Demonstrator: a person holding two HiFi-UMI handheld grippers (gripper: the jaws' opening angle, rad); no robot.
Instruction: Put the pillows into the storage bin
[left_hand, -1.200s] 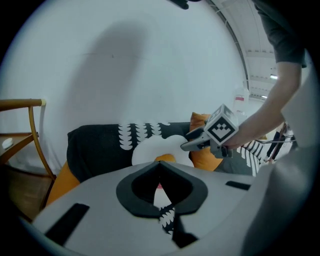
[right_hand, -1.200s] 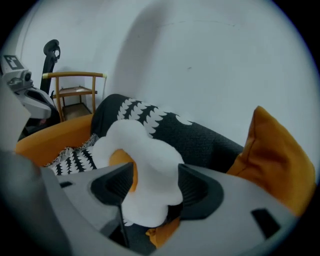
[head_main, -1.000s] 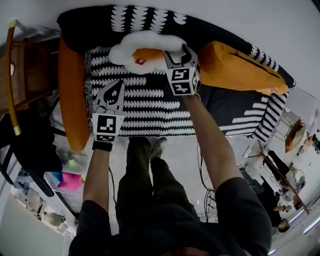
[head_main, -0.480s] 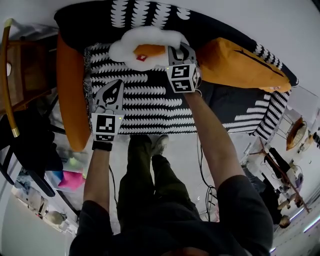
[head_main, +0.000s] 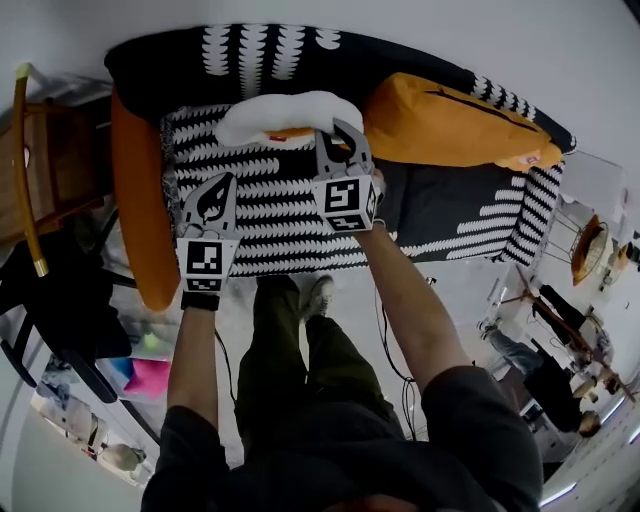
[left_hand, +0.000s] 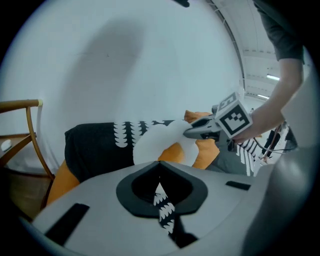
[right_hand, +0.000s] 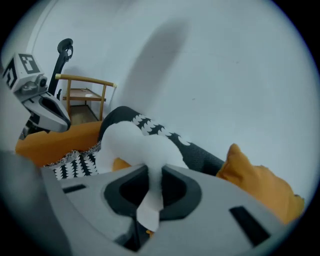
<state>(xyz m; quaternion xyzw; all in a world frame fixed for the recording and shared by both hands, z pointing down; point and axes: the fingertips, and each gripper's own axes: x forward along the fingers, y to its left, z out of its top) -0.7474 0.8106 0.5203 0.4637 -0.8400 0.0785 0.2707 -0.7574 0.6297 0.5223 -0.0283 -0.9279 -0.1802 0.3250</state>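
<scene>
Pale wall and a sofa (head_main: 290, 215) draped in black-and-white patterned cloth fill the upper half of the head view, and the person stands in front of it, reaching forward with both arms.

At upper centre the right gripper (head_main: 338, 135) is closing its jaws on the near edge of the white pillow (head_main: 285, 115). Its own view shows a thin fold of the white cover pinched between them (right_hand: 152, 172), with the plump body of the pillow bulging just beyond. Taking an edge fold looks like the sensible choice, since the pillow is too thick for the jaws to span.

Left of it and lower in the frame, the left gripper (head_main: 222, 180) hangs over the patterned seat with its jaws drawn narrow, tips nearly meeting. Only the seat cloth shows through the slit, so it carries nothing. It seems to be waiting, free to support the pillow or take another.

The white pillow rests on the seat against the dark backrest. Just right of it an orange pillow (head_main: 440, 125) leans on the back. Another long orange cushion (head_main: 135, 200) runs down the sofa's left end, beside a wooden chair (head_main: 30, 150) at the left edge.

No storage bin appears in any view, so every pillow has yet to be moved.
</scene>
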